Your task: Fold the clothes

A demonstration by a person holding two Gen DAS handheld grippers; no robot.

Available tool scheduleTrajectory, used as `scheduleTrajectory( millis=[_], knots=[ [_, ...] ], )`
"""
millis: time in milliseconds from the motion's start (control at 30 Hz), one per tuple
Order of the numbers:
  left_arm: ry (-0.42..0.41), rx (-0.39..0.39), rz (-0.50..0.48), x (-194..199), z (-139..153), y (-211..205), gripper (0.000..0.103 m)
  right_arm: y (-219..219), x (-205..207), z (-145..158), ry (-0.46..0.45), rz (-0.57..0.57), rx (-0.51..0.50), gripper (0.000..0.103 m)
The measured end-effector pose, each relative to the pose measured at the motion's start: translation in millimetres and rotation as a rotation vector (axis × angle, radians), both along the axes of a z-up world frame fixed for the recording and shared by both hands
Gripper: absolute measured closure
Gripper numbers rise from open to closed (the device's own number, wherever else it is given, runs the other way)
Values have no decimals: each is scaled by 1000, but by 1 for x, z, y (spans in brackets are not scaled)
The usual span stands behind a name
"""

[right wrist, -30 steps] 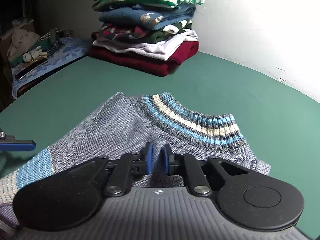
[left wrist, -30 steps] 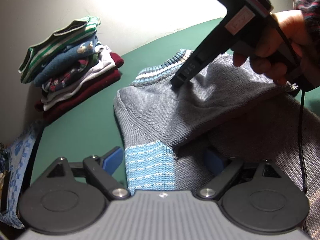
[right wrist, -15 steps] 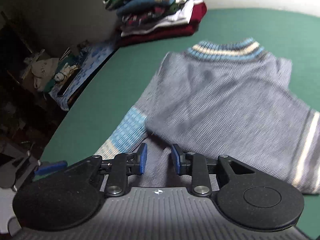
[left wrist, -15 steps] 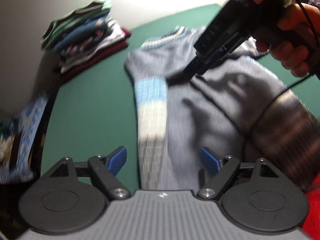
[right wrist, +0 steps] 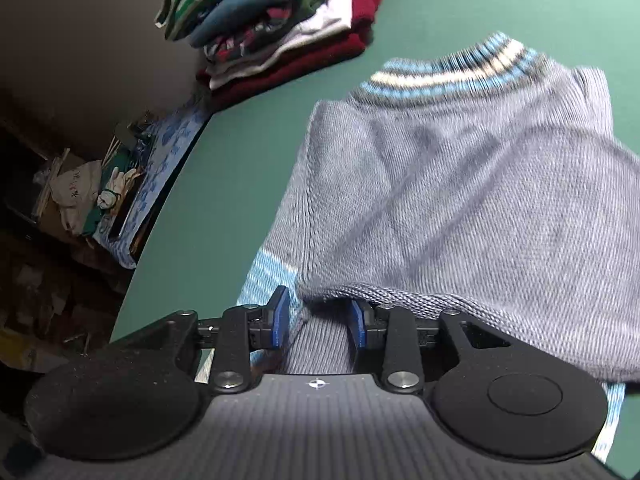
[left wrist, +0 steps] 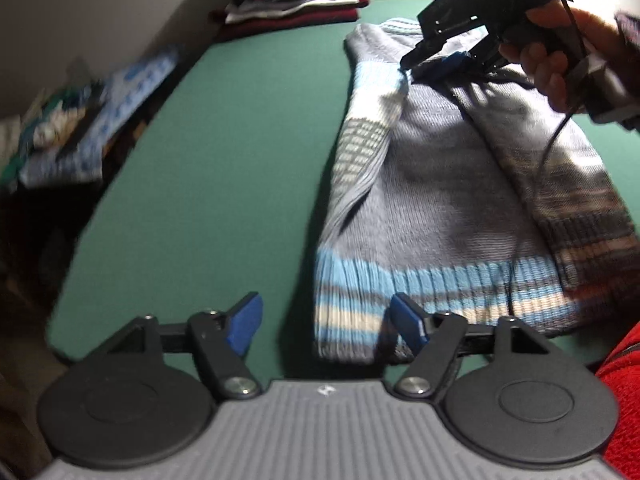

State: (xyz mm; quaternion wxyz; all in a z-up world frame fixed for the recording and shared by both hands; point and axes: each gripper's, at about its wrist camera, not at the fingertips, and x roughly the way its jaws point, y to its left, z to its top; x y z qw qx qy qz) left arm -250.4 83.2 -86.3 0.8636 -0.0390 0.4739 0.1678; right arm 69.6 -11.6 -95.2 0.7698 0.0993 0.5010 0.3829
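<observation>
Closest in, the left gripper (left wrist: 324, 328) has its jaws spread wide with nothing in them, hovering right at the striped hem (left wrist: 420, 284) of the grey knit sweater (left wrist: 432, 184), which sits at the near edge of the green table (left wrist: 224, 152). That hem is thick ribbing, so I'd guess it's the best place to pinch: bulky enough not to slip out, and the rest is soft, floppy knit that'll sag and stretch if you grab a single layer. Sleeve (left wrist: 368, 128) is already folded in along the left side. Further up, the right gripper (right wrist: 318, 318) is parted about halfway over a folded edge near the shoulder, not clamping anything as far as I can tell. Far back corner has the stack of folded clothes (right wrist: 280, 36).
</observation>
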Motion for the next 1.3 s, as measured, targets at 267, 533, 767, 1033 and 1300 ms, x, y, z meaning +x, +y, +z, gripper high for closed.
scheduleTrajectory(
  millis=[267,533,767,1033,1300],
  knots=[
    [-37,-106,55,0,1,-2,63,6,5,0,-39,15,-26,78],
    [-29,60,-23,13,7,-36,98,3,6,1,-55,26,-24,82],
    [-43,155,-167,14,18,-66,99,-2,4,13,-145,46,-18,87],
    [21,168,-311,24,6,-86,98,-2,8,10,-203,59,-64,87],
    [48,155,-380,28,-2,-95,79,-8,9,2,-177,102,-48,82]
  ],
)
